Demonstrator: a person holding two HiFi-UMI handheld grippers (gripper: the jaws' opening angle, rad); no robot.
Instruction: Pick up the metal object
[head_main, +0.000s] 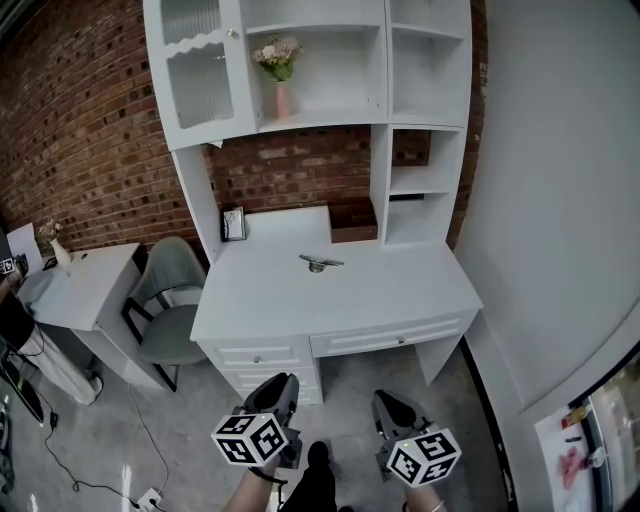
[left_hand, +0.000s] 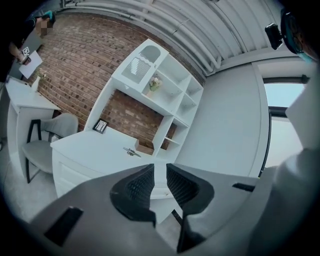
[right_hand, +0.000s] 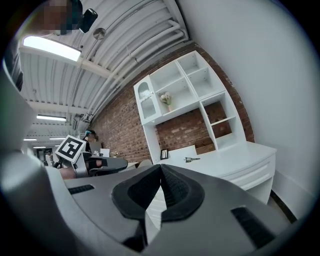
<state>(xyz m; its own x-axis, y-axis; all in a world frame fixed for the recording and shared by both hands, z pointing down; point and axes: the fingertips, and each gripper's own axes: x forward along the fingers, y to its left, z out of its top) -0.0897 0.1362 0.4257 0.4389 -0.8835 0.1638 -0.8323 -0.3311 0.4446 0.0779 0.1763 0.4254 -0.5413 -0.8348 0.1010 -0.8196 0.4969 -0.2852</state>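
The metal object (head_main: 320, 263), a small silvery piece with a thin bar across its top, lies near the middle of the white desk (head_main: 400, 290). It shows small and distant in the left gripper view (left_hand: 131, 151) and the right gripper view (right_hand: 191, 159). Both grippers hover low over the floor, well short of the desk's front edge. My left gripper (head_main: 283, 381) (left_hand: 160, 182) has a narrow gap between its ribbed pads, with nothing in it. My right gripper (head_main: 386, 398) (right_hand: 161, 172) has its jaws together and holds nothing.
A white hutch (head_main: 300, 60) with a flower vase (head_main: 280, 75) rises behind the desk. A picture frame (head_main: 233, 223) and a brown box (head_main: 352, 222) stand at the desk's back. A grey chair (head_main: 170, 300) and a side table (head_main: 85, 285) stand left. A white wall runs close on the right.
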